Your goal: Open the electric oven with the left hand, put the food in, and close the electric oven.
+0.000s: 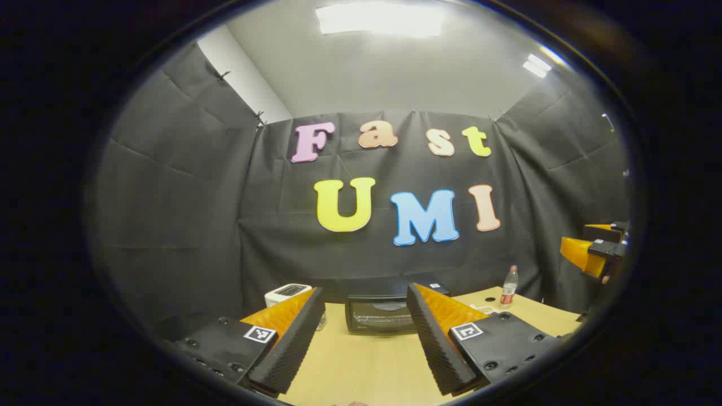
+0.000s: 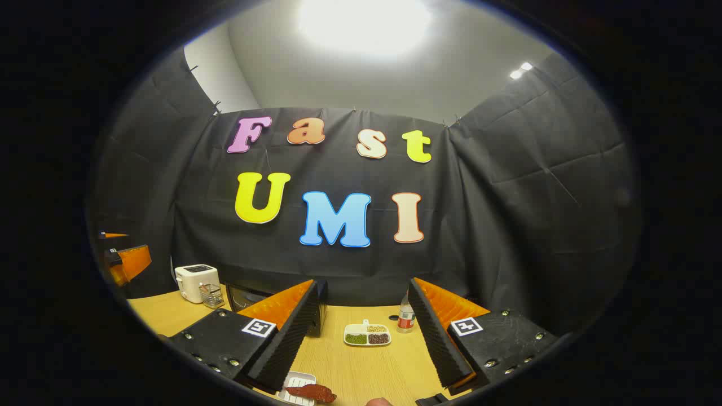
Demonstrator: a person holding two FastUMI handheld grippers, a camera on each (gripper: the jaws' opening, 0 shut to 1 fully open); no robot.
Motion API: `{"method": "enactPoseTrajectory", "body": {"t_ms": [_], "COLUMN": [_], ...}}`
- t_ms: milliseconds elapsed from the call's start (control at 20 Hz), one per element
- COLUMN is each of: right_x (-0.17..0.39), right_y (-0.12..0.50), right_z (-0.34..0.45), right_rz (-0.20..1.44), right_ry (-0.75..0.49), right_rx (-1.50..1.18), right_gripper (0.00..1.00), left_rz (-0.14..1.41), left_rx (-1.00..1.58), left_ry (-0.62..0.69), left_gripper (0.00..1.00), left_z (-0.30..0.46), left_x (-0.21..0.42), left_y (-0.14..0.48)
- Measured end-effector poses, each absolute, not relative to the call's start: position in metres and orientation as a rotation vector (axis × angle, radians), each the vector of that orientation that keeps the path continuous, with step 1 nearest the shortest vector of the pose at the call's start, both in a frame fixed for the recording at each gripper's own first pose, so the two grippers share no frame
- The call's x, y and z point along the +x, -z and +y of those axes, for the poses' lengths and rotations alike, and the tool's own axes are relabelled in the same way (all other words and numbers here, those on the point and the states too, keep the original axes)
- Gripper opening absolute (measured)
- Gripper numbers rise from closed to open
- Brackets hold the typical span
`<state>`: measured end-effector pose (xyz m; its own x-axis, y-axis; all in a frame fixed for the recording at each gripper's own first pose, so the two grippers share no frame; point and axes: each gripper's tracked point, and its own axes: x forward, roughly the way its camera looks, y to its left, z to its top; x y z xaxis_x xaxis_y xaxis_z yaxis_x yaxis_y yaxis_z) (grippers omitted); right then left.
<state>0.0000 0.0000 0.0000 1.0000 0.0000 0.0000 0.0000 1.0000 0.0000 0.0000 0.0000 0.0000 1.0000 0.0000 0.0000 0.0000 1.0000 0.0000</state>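
Start of the task: oven shut, both grippers empty.
The boxy black glass-fronted electric oven (image 1: 377, 314) stood closed at twelve o'clock between the spread, ridged fingers of the left gripper (image 1: 365, 338), aligned for its door; the right gripper (image 2: 365, 338) gaped empty above reddish-brown food (image 2: 311, 391) on a white tray (image 2: 298, 381) on the wooden table (image 2: 361, 366).

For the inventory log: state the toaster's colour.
The toaster is white or cream, clearest in the right gripper view, beside the electric oven.

No readable text stands on the bottle (image 1: 509, 286) label or oven (image 1: 379, 313) front.
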Motion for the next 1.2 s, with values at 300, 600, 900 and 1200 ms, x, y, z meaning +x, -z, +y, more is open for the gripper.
{"method": "enactPoseTrajectory", "body": {"t_ms": [300,600,900,1200], "right_x": [0.001,0.005,0.014,0.029], "right_y": [0.005,0.01,0.014,0.015], "right_z": [-0.007,-0.016,-0.027,-0.032], "right_rz": [0.007,0.001,-0.005,-0.004], "right_ry": [-0.01,-0.04,-0.064,-0.03], "right_rx": [0.002,0.005,0.027,0.034], "right_gripper": [0.96,0.96,0.96,0.96], "left_rz": [-0.002,0.001,-0.008,-0.011], "left_rx": [0.009,0.011,0.035,0.008], "left_ry": [-0.008,-0.025,-0.043,-0.016], "left_gripper": [0.99,0.99,0.99,0.94], "left_z": [-0.007,-0.02,-0.034,-0.039], "left_x": [-0.005,-0.004,0.007,0.063], "left_y": [-0.002,-0.004,-0.003,0.003]}}
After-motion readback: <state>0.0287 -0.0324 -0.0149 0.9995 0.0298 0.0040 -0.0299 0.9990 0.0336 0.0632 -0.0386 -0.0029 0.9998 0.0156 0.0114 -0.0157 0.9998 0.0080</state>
